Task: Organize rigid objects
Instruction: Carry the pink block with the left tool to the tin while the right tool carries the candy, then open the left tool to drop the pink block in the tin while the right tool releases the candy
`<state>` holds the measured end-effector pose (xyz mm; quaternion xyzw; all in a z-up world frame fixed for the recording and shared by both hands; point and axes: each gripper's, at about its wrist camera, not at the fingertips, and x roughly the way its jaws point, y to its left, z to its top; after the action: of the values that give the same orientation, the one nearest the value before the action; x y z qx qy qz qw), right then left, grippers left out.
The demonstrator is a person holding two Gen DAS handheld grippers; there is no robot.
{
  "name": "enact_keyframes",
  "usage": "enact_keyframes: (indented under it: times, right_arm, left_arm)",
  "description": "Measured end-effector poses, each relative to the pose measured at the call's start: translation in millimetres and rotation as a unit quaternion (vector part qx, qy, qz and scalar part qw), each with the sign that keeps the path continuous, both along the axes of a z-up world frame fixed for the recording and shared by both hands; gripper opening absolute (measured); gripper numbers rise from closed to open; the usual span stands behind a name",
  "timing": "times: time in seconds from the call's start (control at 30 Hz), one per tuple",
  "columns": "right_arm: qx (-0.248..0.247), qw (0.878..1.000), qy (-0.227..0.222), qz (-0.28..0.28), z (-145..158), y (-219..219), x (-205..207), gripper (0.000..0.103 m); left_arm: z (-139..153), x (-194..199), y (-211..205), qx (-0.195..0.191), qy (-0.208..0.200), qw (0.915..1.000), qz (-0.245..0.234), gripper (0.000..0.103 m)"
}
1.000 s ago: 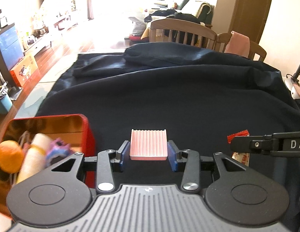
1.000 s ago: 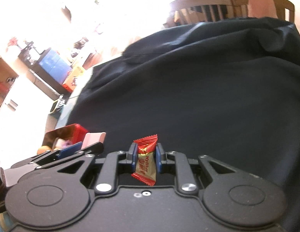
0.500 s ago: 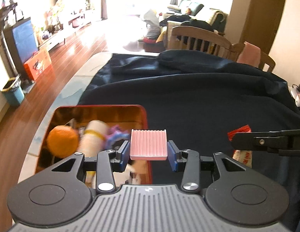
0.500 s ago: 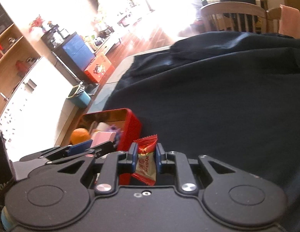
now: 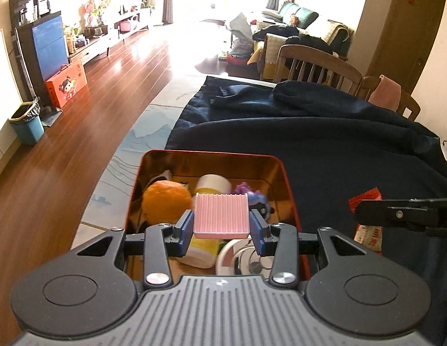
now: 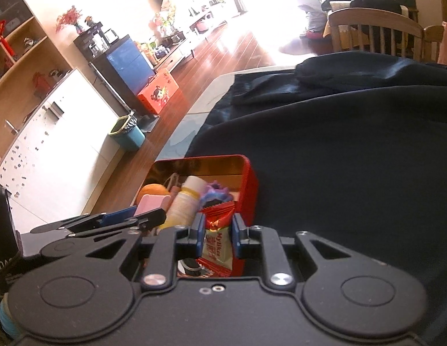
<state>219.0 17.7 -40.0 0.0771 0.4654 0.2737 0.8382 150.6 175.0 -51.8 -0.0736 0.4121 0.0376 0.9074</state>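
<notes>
Two small things are in our grip at once, each held above or at the edge of a red tin box [image 5: 289,199] that sits on a table draped in dark navy cloth [image 5: 338,150]

In our left gripper [image 5: 220,226], a pink ribbed block [image 5: 221,213] is clamped between the blue pads, pinched on its two side edges. It lies flat, ribbed face up; it is close to square, so its long axis is hard to call, and the ribs run away from us, toward the far wall of the box. It hangs directly over the open box, which we judge is so that letting go would drop it among the contents

In our right gripper [image 6: 215,236], a red and white candy wrapper [image 6: 216,240] is pinched at its waist by nearly closed pads. Its long axis stands upright between them, one crimped red end pointing up and the printed end hanging down. In the right wrist view it hangs at the near right corner of the box; whether it has fully crossed the rim we cannot tell

Inside the box lie an orange ball [image 5: 166,201], a white bottle with a yellow band [image 6: 183,201], and a purple toy [image 5: 252,194]

Beyond the table: wooden chairs [image 5: 318,63], a glossy wood floor, a teal bin [image 5: 26,122]
</notes>
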Motion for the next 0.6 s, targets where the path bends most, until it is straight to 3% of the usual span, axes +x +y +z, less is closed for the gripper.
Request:
enact_keyframes:
  times: [0.33,0.6]
  right_arm:
    - [-0.033,0.999,0.002,0.019,-19,43,2,0.018]
    - [-0.060,0.997,0.000,0.045,-34,68,3,0.018]
  left_arm:
    - [-22,-5,28,0.020,0.018,0.9994,-0.022,0.041]
    - [-38,-5,35,0.015,0.038,0.9984,-0.039,0.041]
